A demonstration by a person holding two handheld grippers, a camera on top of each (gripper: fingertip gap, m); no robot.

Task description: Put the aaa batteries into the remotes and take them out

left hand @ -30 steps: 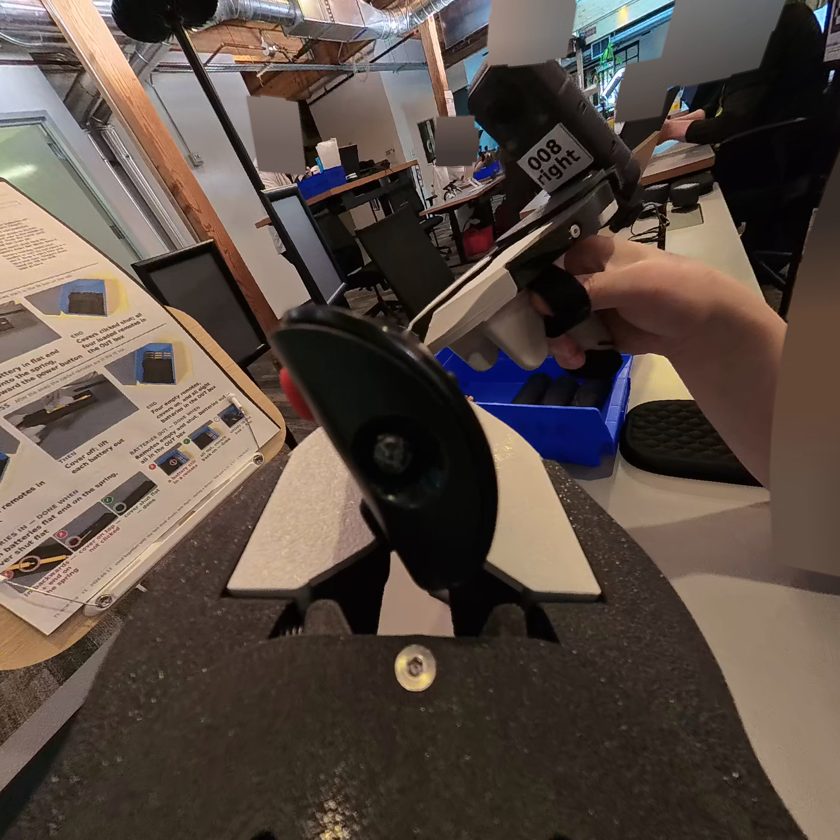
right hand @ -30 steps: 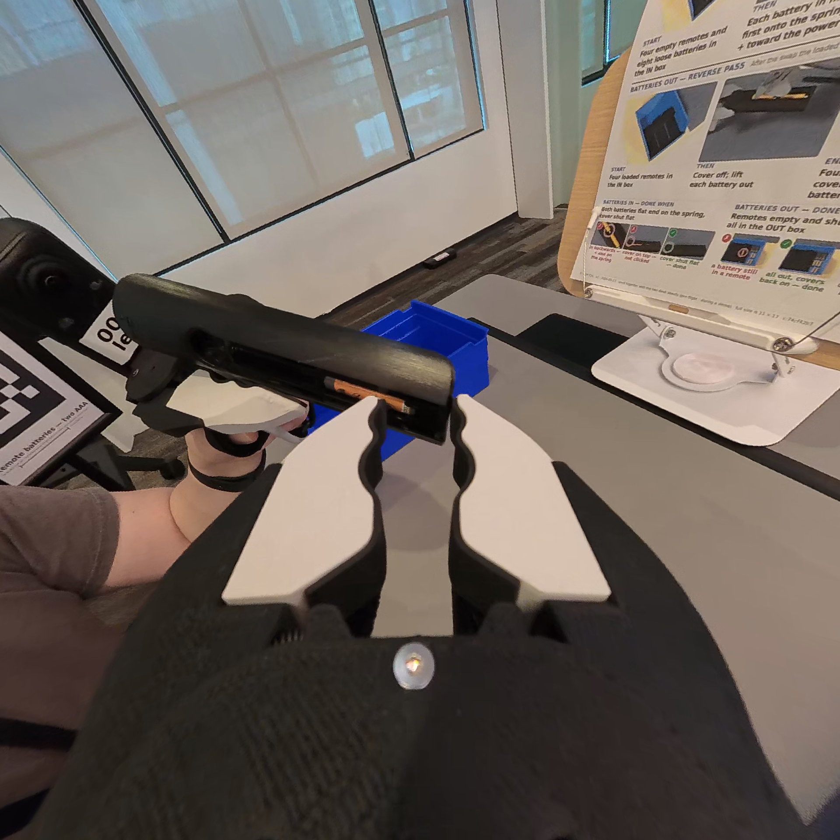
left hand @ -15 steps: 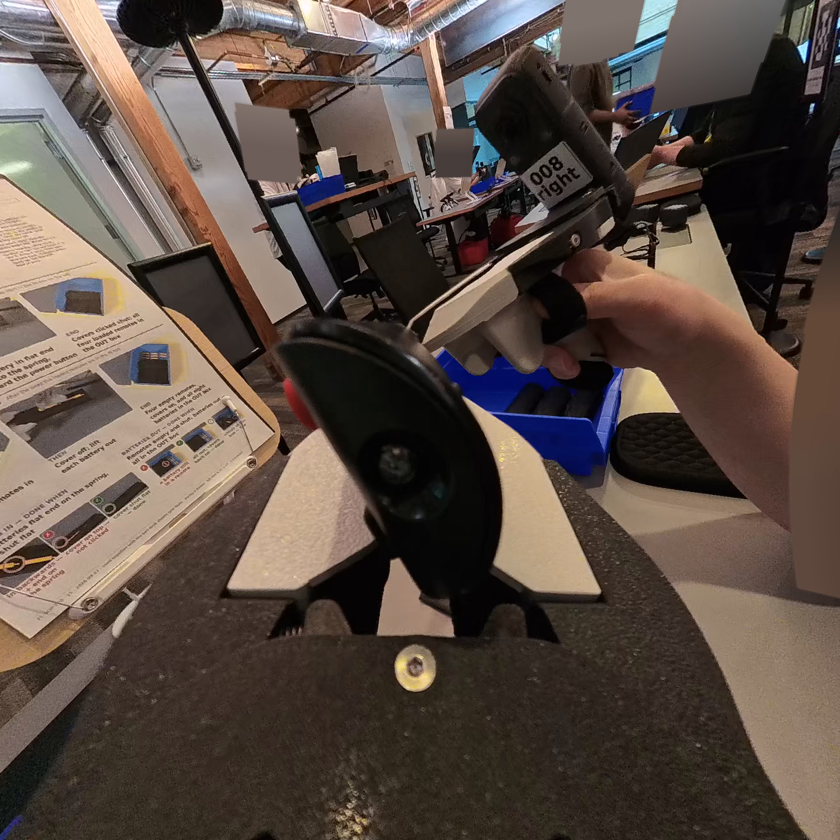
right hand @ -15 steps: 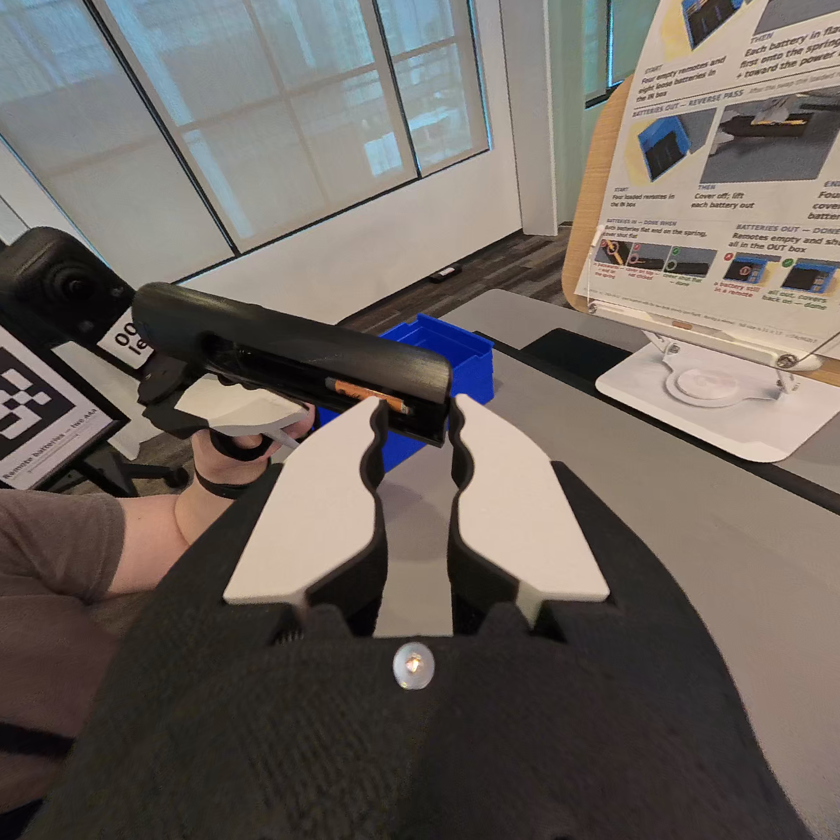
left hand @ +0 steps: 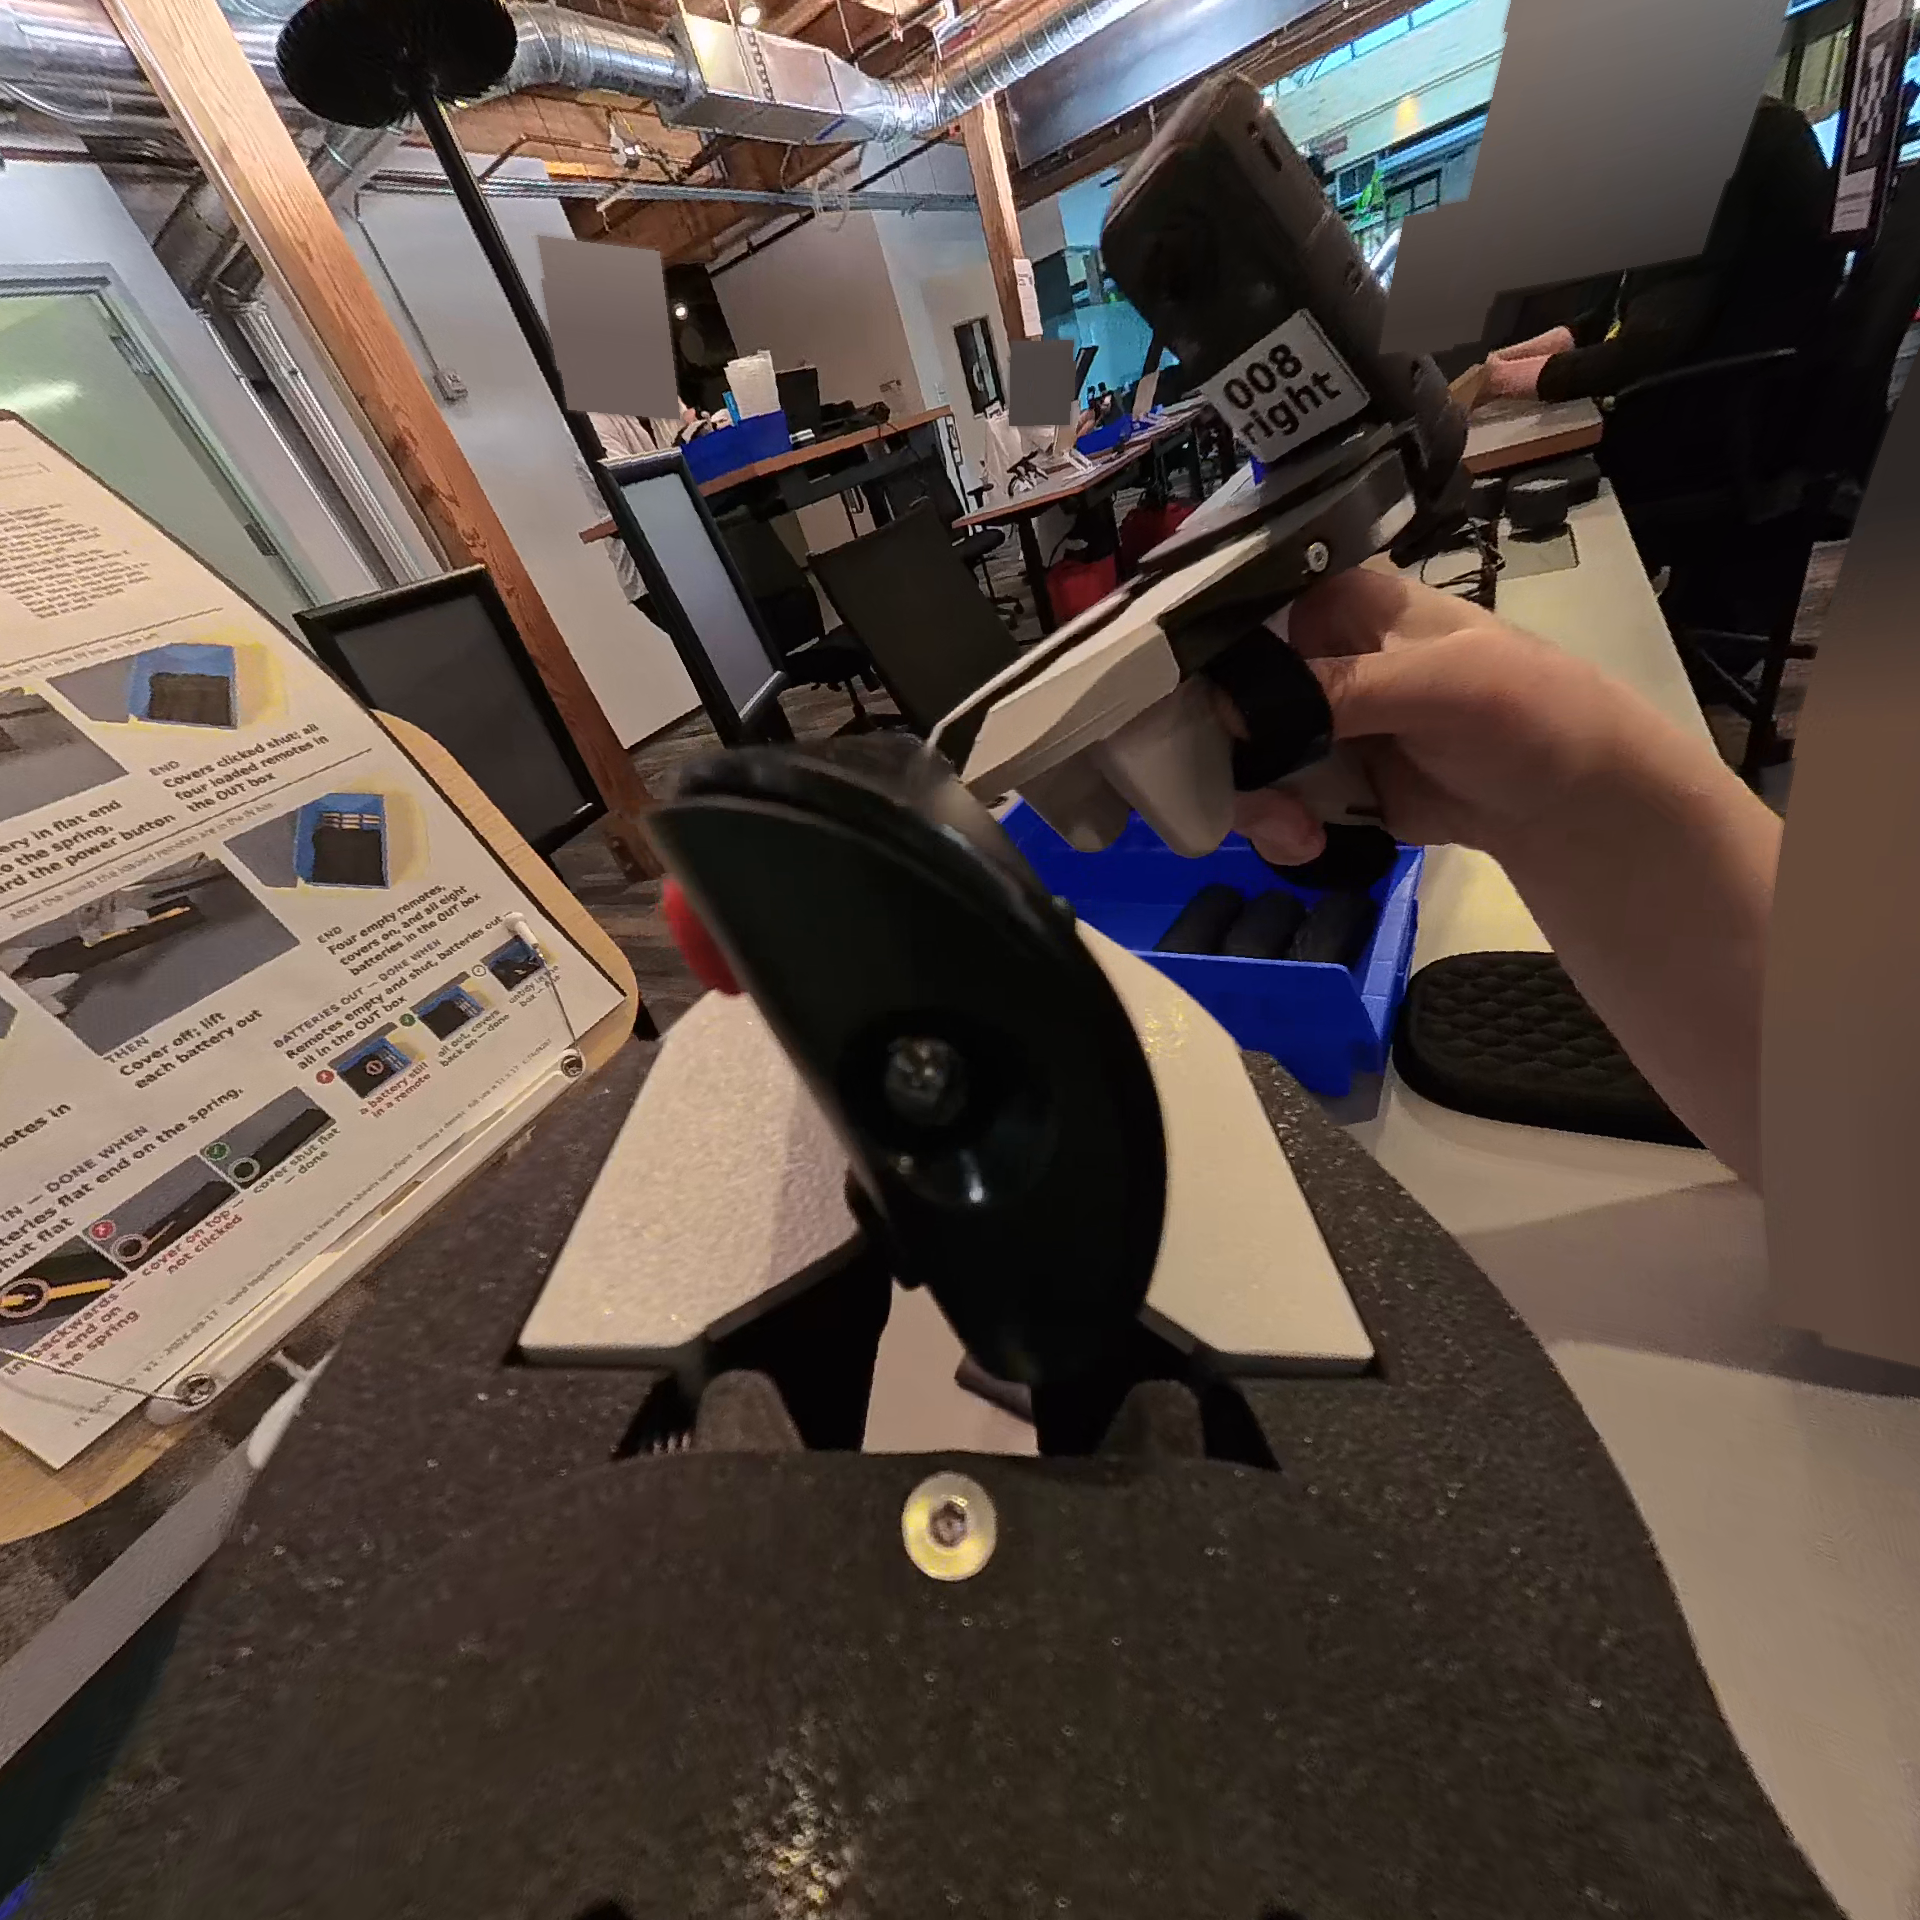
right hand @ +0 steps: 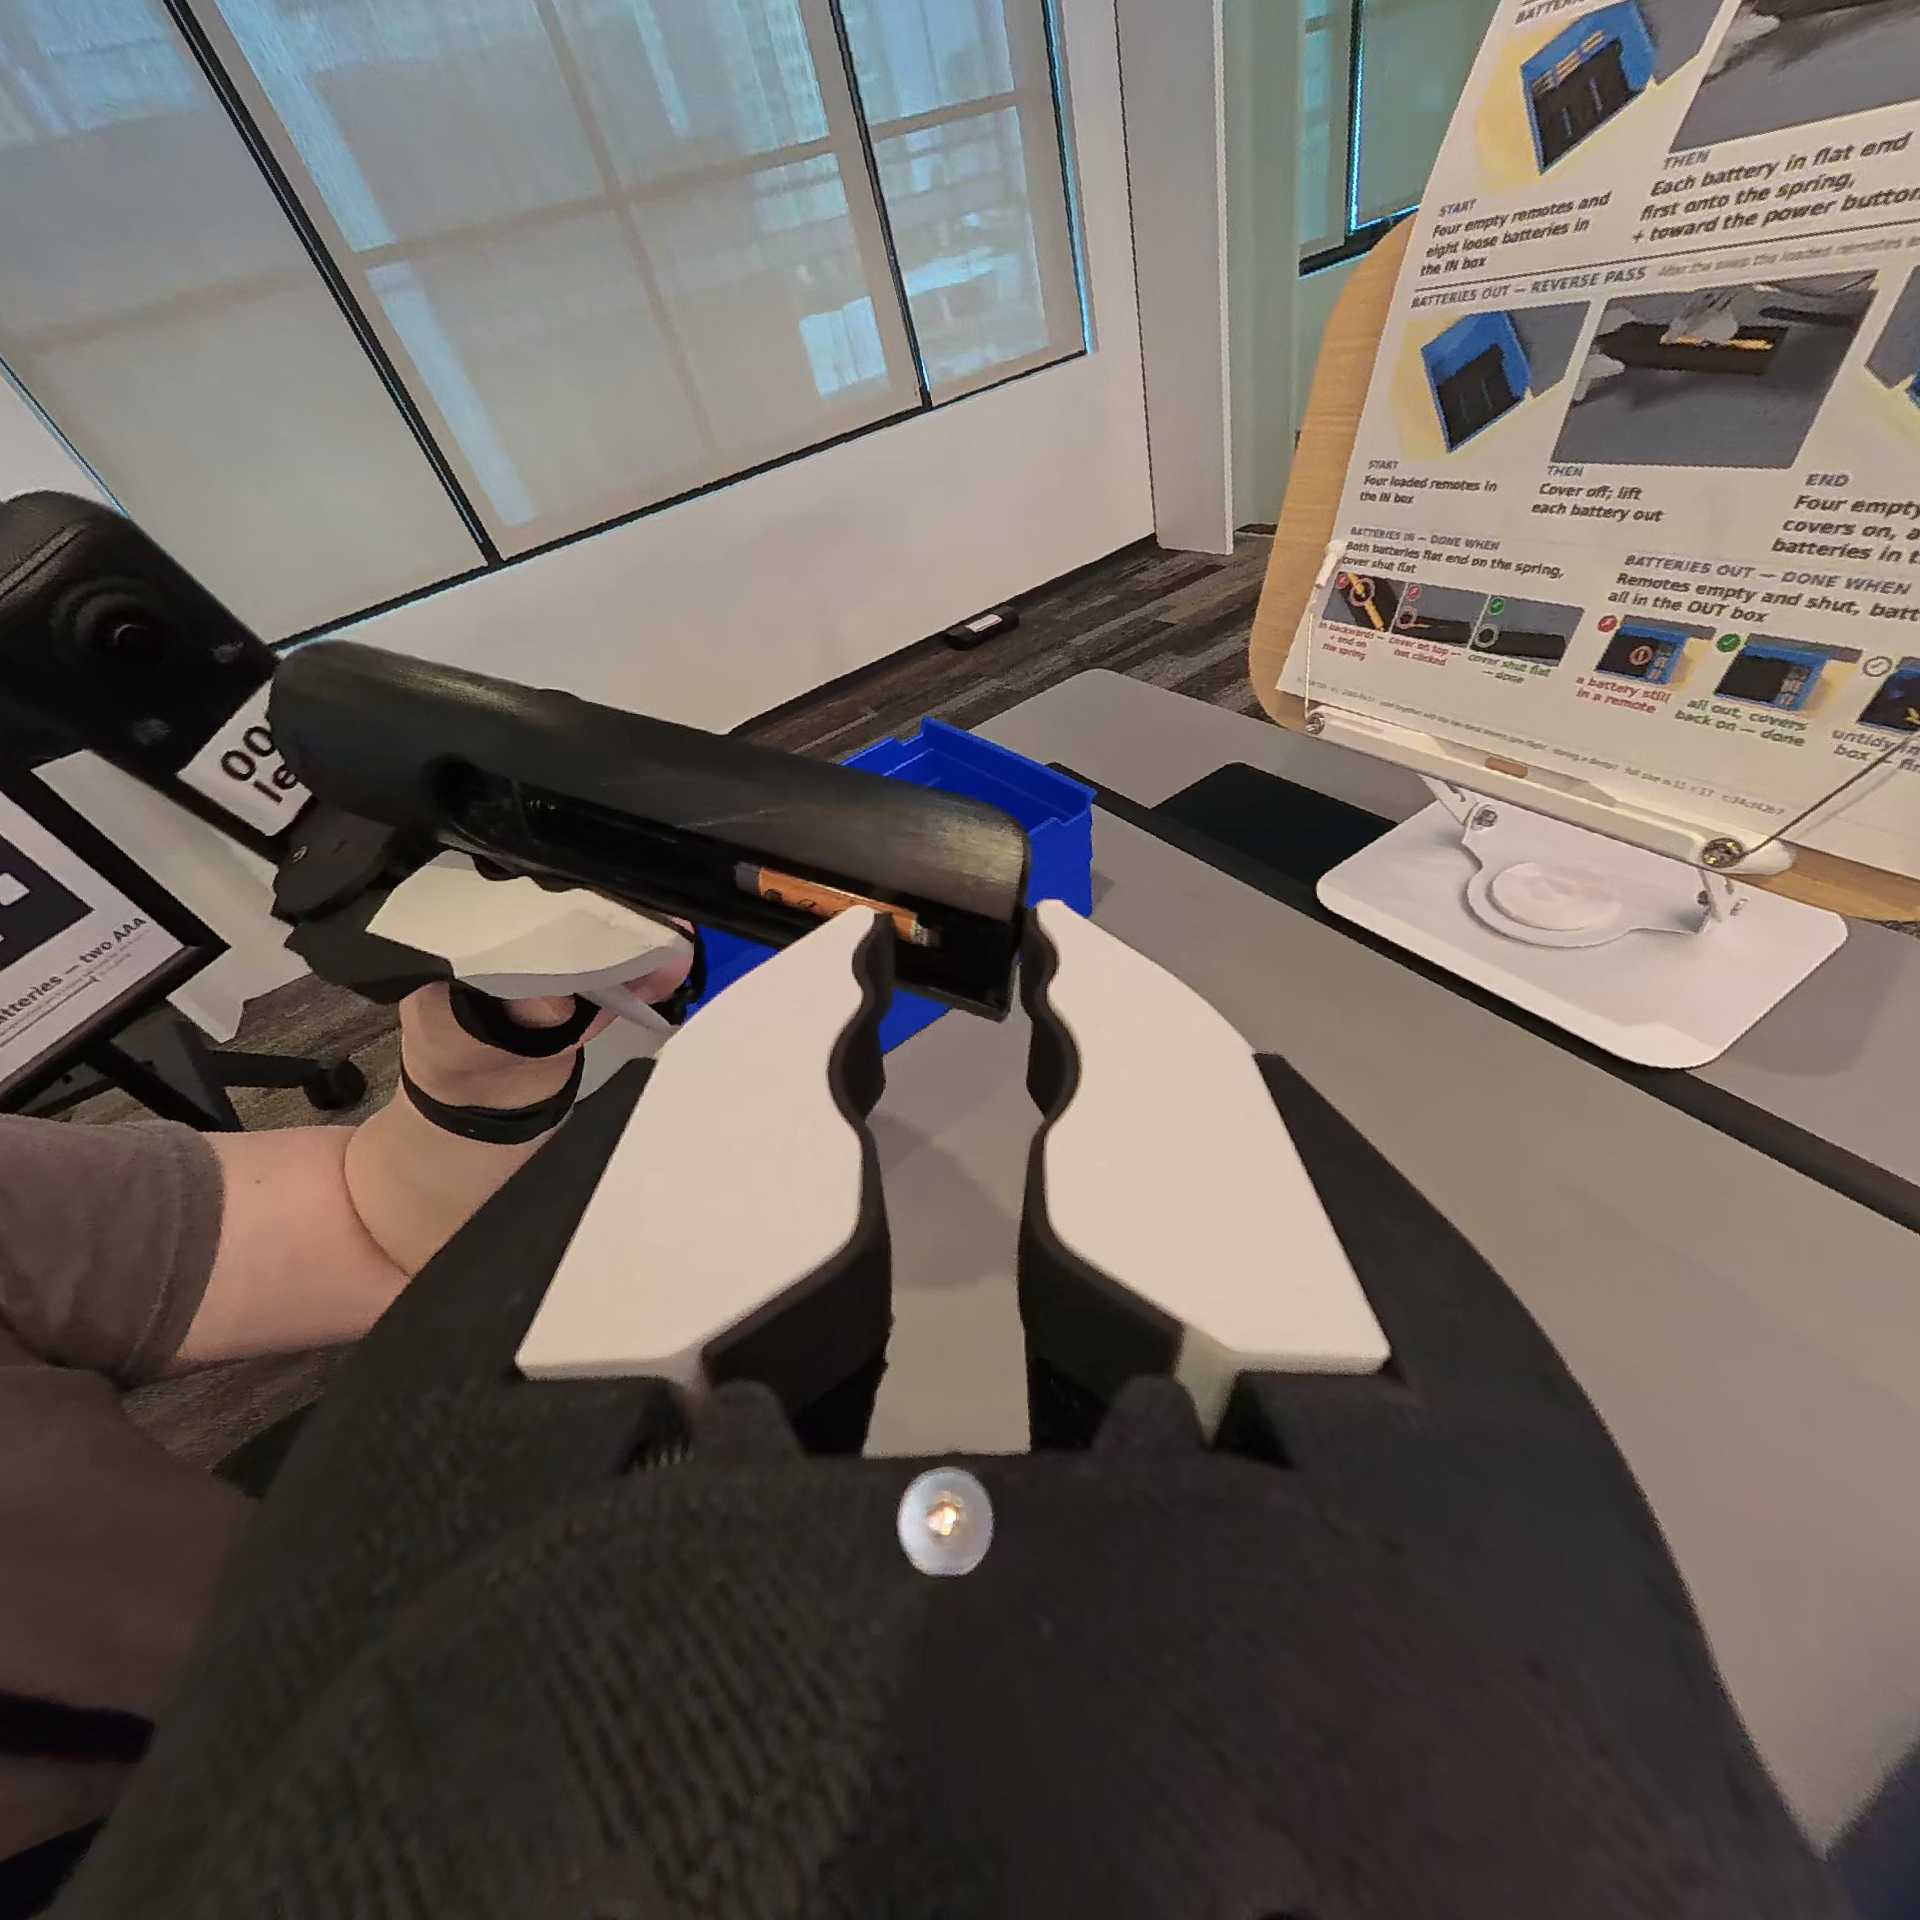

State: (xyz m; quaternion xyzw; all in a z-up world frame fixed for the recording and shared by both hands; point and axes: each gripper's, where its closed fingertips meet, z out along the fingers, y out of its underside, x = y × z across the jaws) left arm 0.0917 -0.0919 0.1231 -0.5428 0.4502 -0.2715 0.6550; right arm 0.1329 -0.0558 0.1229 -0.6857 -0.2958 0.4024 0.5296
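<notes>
My left gripper (left hand: 914,1029) is shut on a black remote (left hand: 935,1039), seen end-on with a red button (left hand: 694,935) at its far end. In the right wrist view the remote (right hand: 623,769) lies sideways in the air with its battery bay uncovered and an orange battery (right hand: 821,896) inside. My right gripper (right hand: 951,920) is open, its fingertips (right hand: 831,956) at the remote's near end, the left tip just over the battery's end. The right gripper also shows in the left wrist view (left hand: 1122,675), held by a hand.
A blue bin (left hand: 1288,997) with several dark remotes (left hand: 1257,920) stands on the table beside a black mat (left hand: 1527,1049). A second blue bin (right hand: 977,790) is behind the remote. An instruction board (right hand: 1662,416) stands on a white base (right hand: 1579,935).
Both grippers have shifted slightly together. The right fingertips stay at the remote's open end and the left grip holds.
</notes>
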